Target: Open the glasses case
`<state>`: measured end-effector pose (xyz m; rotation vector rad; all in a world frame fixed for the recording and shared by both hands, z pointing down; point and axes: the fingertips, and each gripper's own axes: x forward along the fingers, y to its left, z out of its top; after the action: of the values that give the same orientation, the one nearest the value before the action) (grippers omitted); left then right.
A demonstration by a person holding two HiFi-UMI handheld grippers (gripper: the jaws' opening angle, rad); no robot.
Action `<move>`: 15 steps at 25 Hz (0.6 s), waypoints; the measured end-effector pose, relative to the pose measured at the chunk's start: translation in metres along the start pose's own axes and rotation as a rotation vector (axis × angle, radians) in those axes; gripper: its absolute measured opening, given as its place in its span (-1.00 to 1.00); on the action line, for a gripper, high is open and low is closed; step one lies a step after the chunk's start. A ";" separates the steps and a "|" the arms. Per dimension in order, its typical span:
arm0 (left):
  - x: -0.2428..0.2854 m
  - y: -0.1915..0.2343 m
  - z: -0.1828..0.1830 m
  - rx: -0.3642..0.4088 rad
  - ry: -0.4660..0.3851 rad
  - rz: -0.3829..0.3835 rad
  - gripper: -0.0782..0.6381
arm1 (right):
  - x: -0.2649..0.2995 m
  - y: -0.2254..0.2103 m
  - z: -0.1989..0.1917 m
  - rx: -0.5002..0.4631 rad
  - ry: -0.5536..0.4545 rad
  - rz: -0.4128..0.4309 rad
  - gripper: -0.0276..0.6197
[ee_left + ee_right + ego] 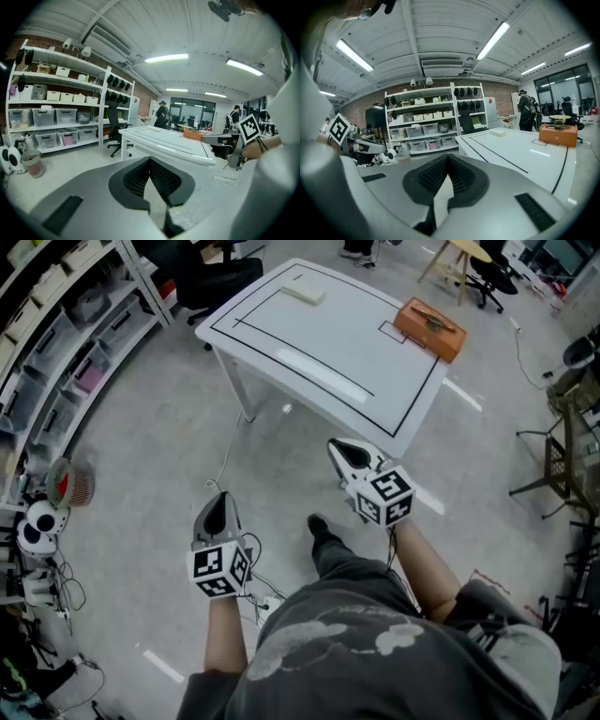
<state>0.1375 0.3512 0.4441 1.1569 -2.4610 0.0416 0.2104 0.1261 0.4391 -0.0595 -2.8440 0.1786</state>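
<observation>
A white table (319, 362) with black line markings stands ahead of me. On its far side lies a pale, flat case (302, 292). An orange box (429, 329) with a dark object on top sits at its right corner. Both show in the right gripper view, the pale case (497, 132) and the orange box (558, 133). My left gripper (217, 498) hangs over the floor short of the table, shut and empty. My right gripper (336, 446) is near the table's front corner, also shut with nothing in it. Each gripper view shows its own pads meeting: left gripper (150, 161), right gripper (447, 157).
Storage shelves (66, 343) with bins line the left side. A black office chair (220, 277) stands behind the table, a wooden stool (459, 259) farther back, a metal chair (562, 465) at the right. Cables (253, 577) trail on the floor by my feet. People stand in the background (161, 112).
</observation>
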 end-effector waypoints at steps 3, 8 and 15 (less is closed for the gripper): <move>0.037 -0.002 0.017 0.012 0.009 0.007 -0.78 | 0.027 -0.036 0.013 0.002 0.001 0.007 -0.91; 0.089 -0.005 0.046 0.015 0.005 0.024 -0.78 | 0.064 -0.094 0.031 0.035 -0.005 0.002 -0.91; 0.139 0.000 0.073 0.030 -0.013 0.052 -0.78 | 0.103 -0.136 0.041 0.042 -0.004 0.025 -0.91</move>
<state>0.0327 0.2352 0.4307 1.1083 -2.5101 0.0864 0.0972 -0.0079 0.4470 -0.0860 -2.8431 0.2441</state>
